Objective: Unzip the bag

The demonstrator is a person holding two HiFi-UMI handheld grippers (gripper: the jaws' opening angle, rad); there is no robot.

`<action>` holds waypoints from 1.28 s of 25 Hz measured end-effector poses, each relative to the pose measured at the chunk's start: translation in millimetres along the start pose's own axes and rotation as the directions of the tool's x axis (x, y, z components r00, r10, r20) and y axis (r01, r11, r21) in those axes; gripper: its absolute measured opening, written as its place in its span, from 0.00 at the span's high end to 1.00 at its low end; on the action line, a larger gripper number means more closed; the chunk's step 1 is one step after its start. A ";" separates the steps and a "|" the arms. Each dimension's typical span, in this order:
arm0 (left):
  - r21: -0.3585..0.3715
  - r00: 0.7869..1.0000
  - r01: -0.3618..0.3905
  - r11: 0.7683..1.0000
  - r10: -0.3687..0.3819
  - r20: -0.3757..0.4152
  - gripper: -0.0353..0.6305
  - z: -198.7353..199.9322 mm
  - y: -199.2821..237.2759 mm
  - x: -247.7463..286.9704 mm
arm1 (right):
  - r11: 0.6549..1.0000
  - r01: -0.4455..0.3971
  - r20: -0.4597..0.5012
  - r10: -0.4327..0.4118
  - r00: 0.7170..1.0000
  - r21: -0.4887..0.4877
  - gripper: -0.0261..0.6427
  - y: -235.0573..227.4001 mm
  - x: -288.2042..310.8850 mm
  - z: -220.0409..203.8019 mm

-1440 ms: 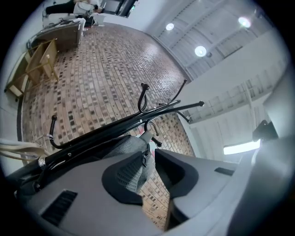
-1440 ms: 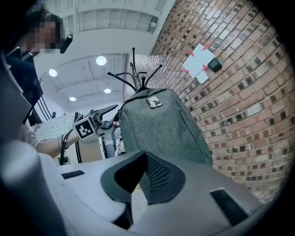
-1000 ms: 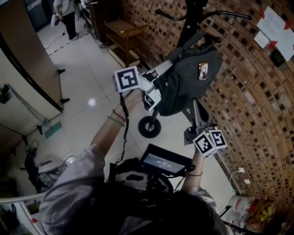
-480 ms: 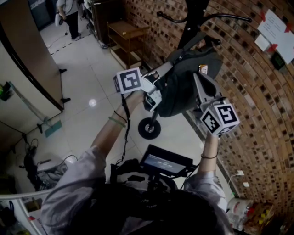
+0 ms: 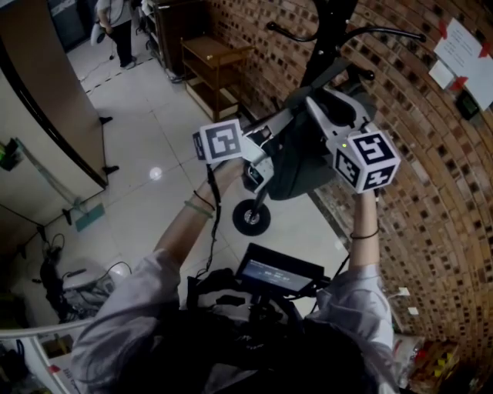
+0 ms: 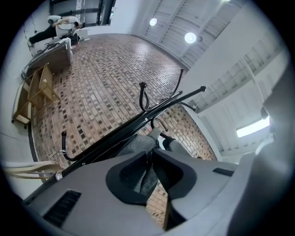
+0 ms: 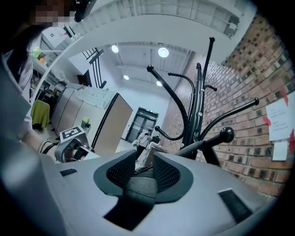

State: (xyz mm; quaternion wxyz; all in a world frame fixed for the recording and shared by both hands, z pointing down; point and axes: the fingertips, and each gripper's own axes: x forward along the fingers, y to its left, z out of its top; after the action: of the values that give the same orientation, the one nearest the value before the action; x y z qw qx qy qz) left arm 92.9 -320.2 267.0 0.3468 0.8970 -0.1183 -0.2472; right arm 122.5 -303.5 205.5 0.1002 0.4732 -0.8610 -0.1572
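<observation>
Bag [image 5: 296, 165] hangs on coat stand [image 5: 327, 31], fabric pinched in left gripper [image 6: 148, 166]. Fingers of right gripper [image 7: 140, 170], just opening, straddle what seems its top, ungripped; closing off the zip pull would likely only drag fabric.

Your coat rack [image 5: 327, 31] stands at 12 o'clock against the brick wall [image 5: 431, 154]; wooden shelf [image 5: 214, 52] at 11, papers [image 5: 462, 48] at 2.

Two tongs [image 5: 260, 163] [image 5: 320, 108], one bag [image 5: 296, 168], one coat stand [image 5: 331, 23], one wooden shelf [image 5: 212, 55].
</observation>
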 end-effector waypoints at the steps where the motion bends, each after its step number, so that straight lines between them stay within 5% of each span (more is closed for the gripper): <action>1: 0.000 1.000 0.001 1.000 -0.001 -0.003 0.87 -0.5 0.0 0.0 | 1.000 0.007 -0.012 -0.007 1.000 -0.012 0.76 -1.8 3.1 -0.2; 10: 0.059 0.999 -0.029 0.998 0.031 -0.029 0.89 -1.7 -0.1 -4.5 | 0.976 0.068 -0.129 -0.096 0.987 -0.206 0.74 -3.8 21.0 -2.4; 16: 0.052 0.999 -0.017 0.999 0.019 -0.029 0.90 -1.0 -0.1 -2.2 | 0.967 0.029 -0.190 -0.078 0.979 -0.252 0.74 -1.0 26.8 -1.3; 20: 0.048 1.000 0.016 0.999 -0.015 -0.025 0.90 -0.1 -4.3 1.4 | 0.966 -0.001 -0.230 -0.060 0.971 -0.257 0.74 3.8 27.0 -5.1; 24: 0.052 0.999 0.019 0.998 -0.017 -0.031 0.90 -0.4 -5.0 1.4 | 0.960 0.053 -0.208 -0.113 0.971 -0.274 0.89 -4.5 22.7 -0.9; 32: 0.040 1.000 0.001 0.999 -0.001 -0.011 0.90 0.1 -3.0 2.1 | 0.990 0.025 -0.140 -0.045 0.989 -0.139 0.93 0.4 14.5 12.7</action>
State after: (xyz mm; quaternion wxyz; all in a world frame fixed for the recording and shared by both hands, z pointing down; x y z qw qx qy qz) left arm 94.8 -318.8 264.1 0.3293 0.9052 -0.1208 -0.2400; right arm 110.3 -313.4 194.1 0.1913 0.4902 -0.8304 -0.1833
